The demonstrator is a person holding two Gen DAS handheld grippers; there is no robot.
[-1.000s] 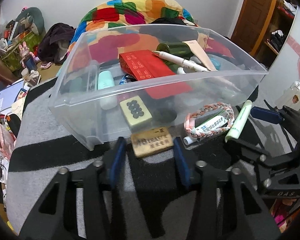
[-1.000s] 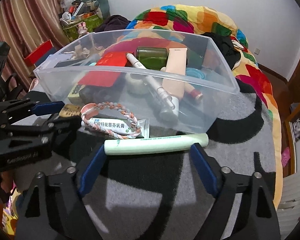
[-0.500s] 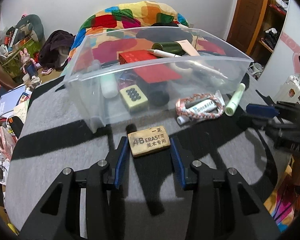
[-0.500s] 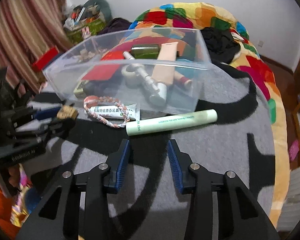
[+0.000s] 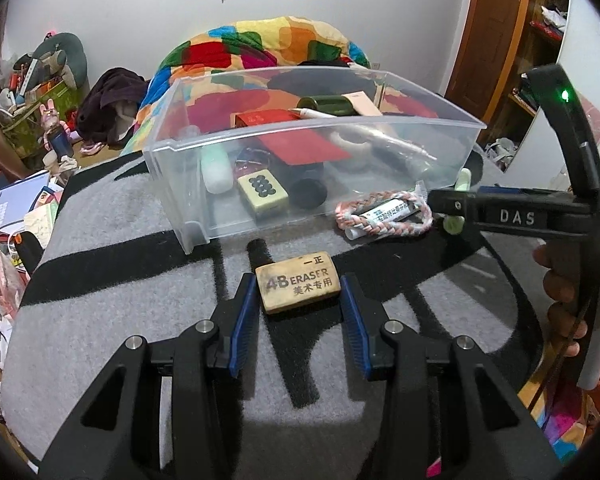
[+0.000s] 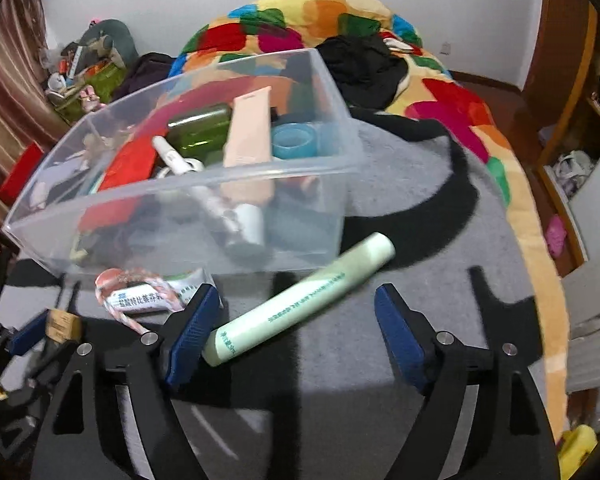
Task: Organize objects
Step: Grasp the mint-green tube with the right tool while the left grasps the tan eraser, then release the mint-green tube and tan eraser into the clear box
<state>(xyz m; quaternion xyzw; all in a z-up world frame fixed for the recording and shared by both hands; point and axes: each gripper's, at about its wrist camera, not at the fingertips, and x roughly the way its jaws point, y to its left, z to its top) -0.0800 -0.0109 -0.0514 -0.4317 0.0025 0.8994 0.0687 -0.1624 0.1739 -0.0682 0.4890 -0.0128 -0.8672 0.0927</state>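
A tan eraser (image 5: 298,283) lies on the grey and black blanket between the open jaws of my left gripper (image 5: 299,294), with a small gap each side. A pale green tube (image 6: 300,298) lies slanted between the wide-open jaws of my right gripper (image 6: 296,308), its near end by the left finger. A clear plastic bin (image 5: 380,128) behind both holds a red packet, a green bottle, a pen and a mahjong tile (image 5: 263,193). A braided bracelet (image 5: 384,214) lies around a small white tube in front of the bin.
The blanket (image 5: 100,272) covers a raised surface, with a colourful quilt (image 6: 340,20) behind it. Floor clutter lies at the left (image 5: 20,208). A wooden door and shelves (image 5: 500,40) stand at the right. The right gripper's body (image 5: 520,216) crosses the left wrist view.
Both grippers pulled back and rose from the bin. The right gripper's jaws narrowed, then opened wide around the green tube, which now lies slanted. The left gripper's jaws still flank the eraser.
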